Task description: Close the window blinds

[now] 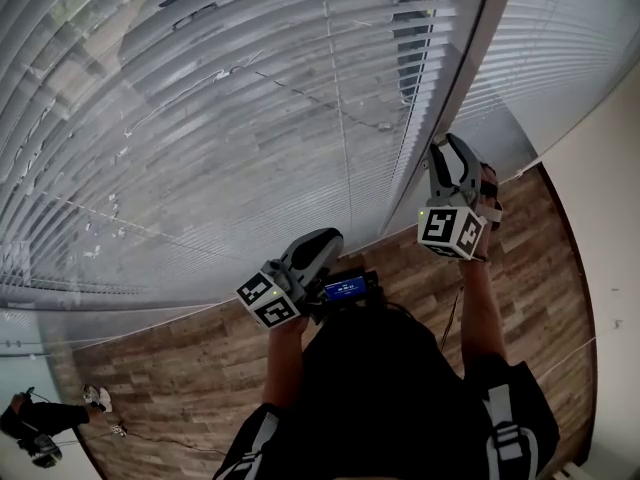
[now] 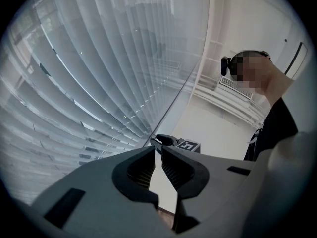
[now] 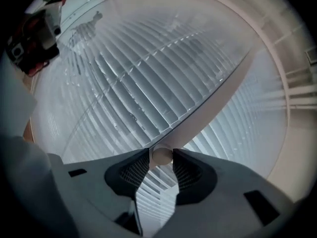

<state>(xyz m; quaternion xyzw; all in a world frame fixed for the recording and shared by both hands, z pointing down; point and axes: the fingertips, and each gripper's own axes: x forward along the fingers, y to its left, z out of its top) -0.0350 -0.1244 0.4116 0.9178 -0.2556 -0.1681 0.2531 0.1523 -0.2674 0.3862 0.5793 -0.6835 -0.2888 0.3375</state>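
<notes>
Two grippers: right gripper (image 3: 162, 157) jaws loose round wand (image 3: 162, 154) tip; left gripper (image 2: 157, 151) nearly closed, empty. Wand likely stiff, slippery; hold low end, twist gently.

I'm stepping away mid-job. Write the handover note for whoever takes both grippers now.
Left gripper: held low, jaws slightly apart, empty.
Right gripper: raised at the right edge of the blinds; round white wand tip between its jaws, not clearly pinched.
Done: blinds down, slats mostly tilted over.
Left: gaps show upper left; regrip the wand tip, probably twist until they close.
</notes>
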